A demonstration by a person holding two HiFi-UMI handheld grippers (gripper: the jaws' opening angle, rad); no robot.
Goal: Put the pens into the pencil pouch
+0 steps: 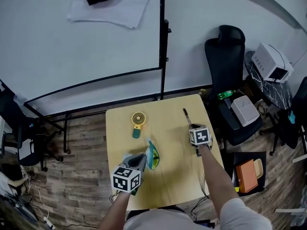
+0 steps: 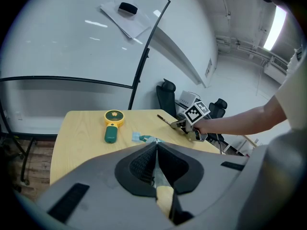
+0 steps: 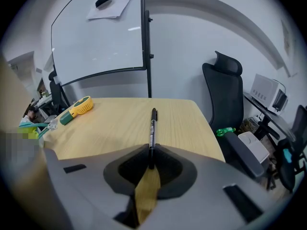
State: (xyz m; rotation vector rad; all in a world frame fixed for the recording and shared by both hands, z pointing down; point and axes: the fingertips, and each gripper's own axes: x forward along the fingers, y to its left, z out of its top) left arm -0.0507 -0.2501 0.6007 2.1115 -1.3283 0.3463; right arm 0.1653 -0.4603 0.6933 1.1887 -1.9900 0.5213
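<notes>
**Head view.** Your left gripper (image 1: 142, 160) had its jaws pressed together on an edge of the pencil pouch (image 1: 152, 155). The pouch was teal with a paler rim and was raised on edge over the table (image 1: 172, 176), just on your side of the yellow fan (image 1: 138, 123). Your right gripper (image 1: 192, 127) pinched the pen (image 1: 186, 115), slim and black with a pale barrel label, well right of the fan.
</notes>
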